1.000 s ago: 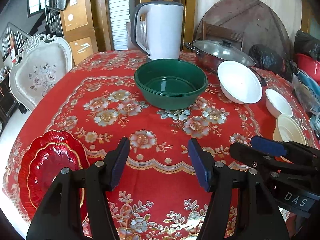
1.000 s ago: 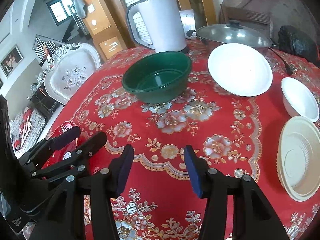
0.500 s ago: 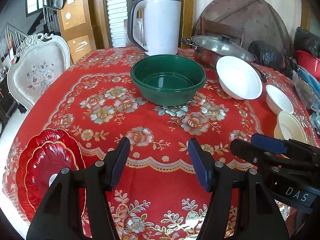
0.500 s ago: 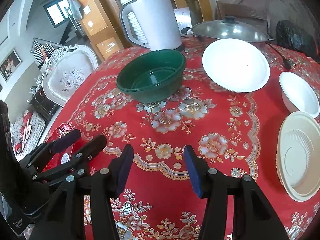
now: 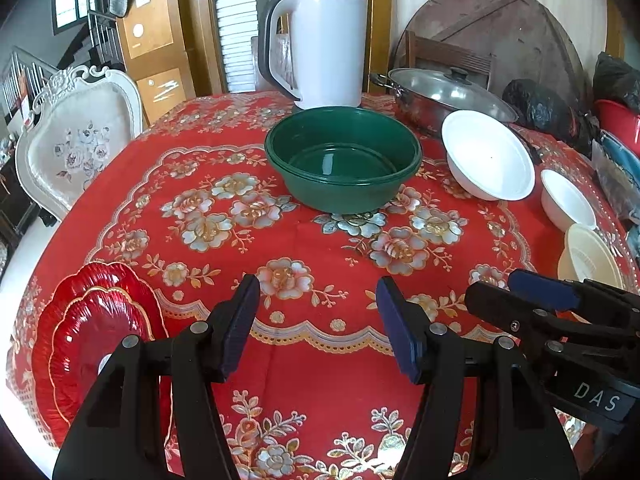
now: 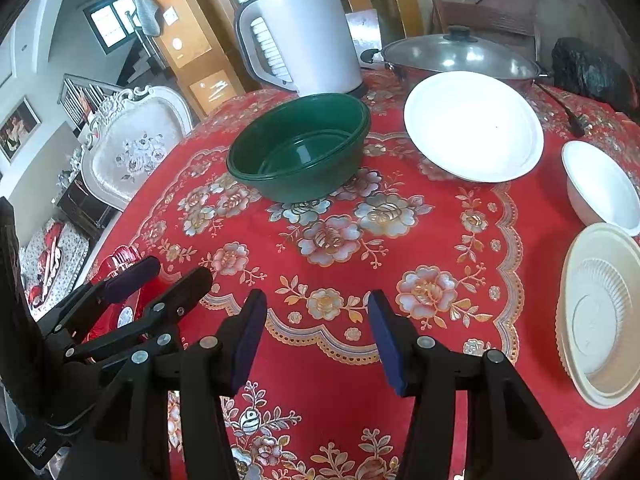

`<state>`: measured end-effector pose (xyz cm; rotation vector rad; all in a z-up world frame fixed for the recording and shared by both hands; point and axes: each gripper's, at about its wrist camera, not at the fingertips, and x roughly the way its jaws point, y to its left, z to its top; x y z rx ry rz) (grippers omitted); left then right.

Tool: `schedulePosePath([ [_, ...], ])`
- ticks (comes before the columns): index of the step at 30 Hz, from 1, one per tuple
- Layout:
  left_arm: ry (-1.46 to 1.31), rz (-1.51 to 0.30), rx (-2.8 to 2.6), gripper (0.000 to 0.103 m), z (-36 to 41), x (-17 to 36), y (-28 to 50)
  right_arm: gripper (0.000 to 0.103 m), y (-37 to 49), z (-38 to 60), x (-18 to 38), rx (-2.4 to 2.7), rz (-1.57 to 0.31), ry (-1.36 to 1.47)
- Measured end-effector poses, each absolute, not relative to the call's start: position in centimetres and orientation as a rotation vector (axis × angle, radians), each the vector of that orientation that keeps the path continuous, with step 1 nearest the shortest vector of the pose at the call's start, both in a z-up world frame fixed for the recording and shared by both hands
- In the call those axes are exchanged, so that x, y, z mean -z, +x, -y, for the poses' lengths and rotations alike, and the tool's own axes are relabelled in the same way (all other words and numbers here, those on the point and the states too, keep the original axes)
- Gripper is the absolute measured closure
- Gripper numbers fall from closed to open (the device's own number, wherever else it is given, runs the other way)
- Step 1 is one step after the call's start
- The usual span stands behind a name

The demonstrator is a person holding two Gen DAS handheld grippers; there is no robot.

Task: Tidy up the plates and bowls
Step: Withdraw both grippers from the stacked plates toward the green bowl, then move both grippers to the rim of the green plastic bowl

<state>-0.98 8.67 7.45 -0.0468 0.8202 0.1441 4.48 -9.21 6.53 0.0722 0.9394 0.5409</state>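
A green bowl (image 5: 343, 168) sits mid-table on the red floral cloth; it also shows in the right wrist view (image 6: 300, 146). Right of it lie a large white bowl (image 5: 488, 156) (image 6: 474, 126), a small white bowl (image 5: 568, 200) (image 6: 604, 186) and cream plates (image 5: 590, 256) (image 6: 604, 316). Stacked red scalloped plates (image 5: 92, 332) lie at the front left. My left gripper (image 5: 318, 320) is open and empty above the near cloth. My right gripper (image 6: 316, 332) is open and empty beside it, and shows in the left wrist view (image 5: 520, 292).
A white kettle (image 5: 320, 48) and a lidded steel pan (image 5: 448, 92) stand at the back of the table. A white ornate chair (image 5: 76, 144) stands at the left beyond the table edge. Dark bags (image 5: 548, 108) lie at the far right.
Both grippers have risen and moved slightly forward over the cloth, so the dishes sit lower in view. Both stay open and empty.
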Motion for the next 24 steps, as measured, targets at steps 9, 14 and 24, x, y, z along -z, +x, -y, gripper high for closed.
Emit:
schedulePosePath([
  [9, -0.039, -0.812, -0.161, 0.042, -9.5, -7.8, 0.7, 0.047, 5.8, 8.2, -7.1, -0.544, -0.925, 0.052],
  [14, -0.057, -0.825, -0.164, 0.042, -10.3, -7.7, 2.2, 0.047, 6.8, 7.9, -7.3, -0.548, -0.92, 0.058],
  [24, -0.106, -0.888, -0.178, 0.042, -12.4, -7.1, 5.7, 0.046, 10.1, 7.6, -7.1, -0.53, -0.935, 0.101],
])
